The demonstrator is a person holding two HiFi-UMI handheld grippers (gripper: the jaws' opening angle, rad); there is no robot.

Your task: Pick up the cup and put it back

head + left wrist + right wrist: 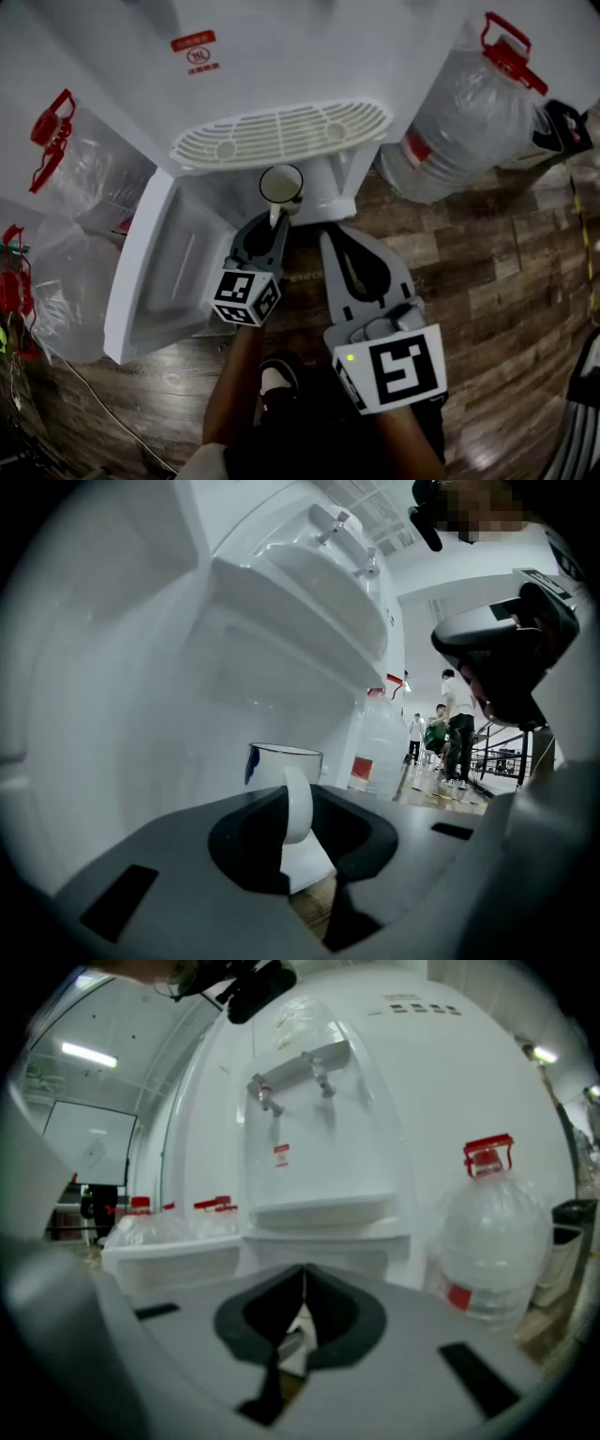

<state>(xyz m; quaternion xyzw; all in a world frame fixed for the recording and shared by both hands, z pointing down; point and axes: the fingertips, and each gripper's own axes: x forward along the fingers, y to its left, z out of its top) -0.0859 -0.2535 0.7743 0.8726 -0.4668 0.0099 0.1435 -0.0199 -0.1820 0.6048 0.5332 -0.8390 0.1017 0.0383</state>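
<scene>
Below the slatted drip tray [281, 134] of a white water dispenser [281, 56], the left gripper [278, 217] grasps the cup [281, 185] by its handle. The left gripper view shows the white handle loop [298, 803] pinched between the jaws, with the cup's body [281, 766] upright just beyond their tips. The cup is white with a dark rim and its mouth faces up. It sits in front of the dispenser's lower body, beside the cabinet door [164, 272] that hangs open to the left. Whether its base rests on anything cannot be told. Just to the right, the right gripper [333, 234] points toward the dispenser too, apart from the cup. In its own view the jaws [302, 1283] are clenched together with nothing between them, and the dispenser's taps [295, 1077] show straight ahead. Large clear water bottles with red handles stand on the wooden floor [487, 281], one to the right of the dispenser [469, 112] and others to the left [75, 159]. In the left gripper view, people stand far off in the background [455, 724].
</scene>
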